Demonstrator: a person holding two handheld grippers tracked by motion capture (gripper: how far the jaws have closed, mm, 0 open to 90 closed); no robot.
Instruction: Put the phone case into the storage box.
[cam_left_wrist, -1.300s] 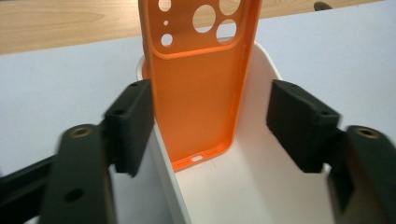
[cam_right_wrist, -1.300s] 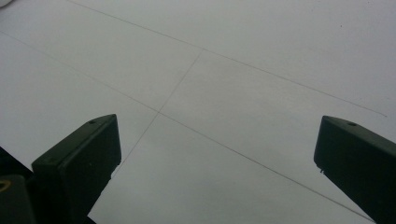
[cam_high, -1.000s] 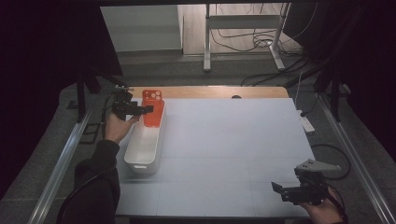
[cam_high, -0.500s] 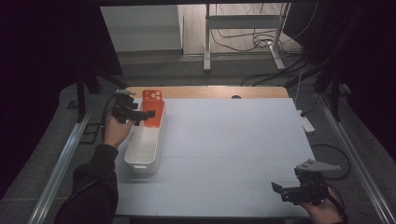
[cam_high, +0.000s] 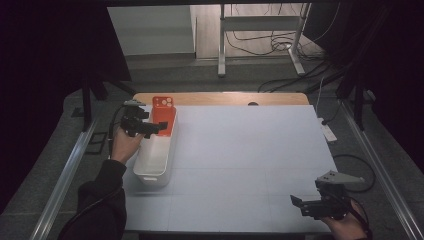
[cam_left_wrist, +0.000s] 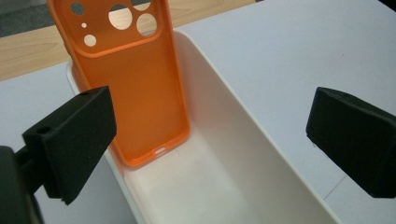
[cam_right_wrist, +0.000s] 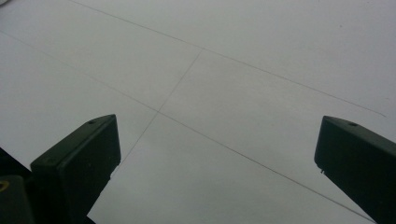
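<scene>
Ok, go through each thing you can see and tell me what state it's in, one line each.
Orange silicone phone case: leaning in the bin's far end, top above the rim, released.
White oblong plastic bin: upright on the table, otherwise empty.
Left gripper: open, jaws just widened, gripping nothing.
Right gripper: open, over bare tabletop.

L gripper (cam_high: 150, 126) held in the L hand (cam_high: 124, 145) at the far left, forearm in a dark sleeve coming up from bottom; jaws just opened wide, nothing between the pads. R gripper (cam_high: 306, 206) low at near-right corner in the R hand (cam_high: 345, 227), jaws wide apart, empty.
</scene>
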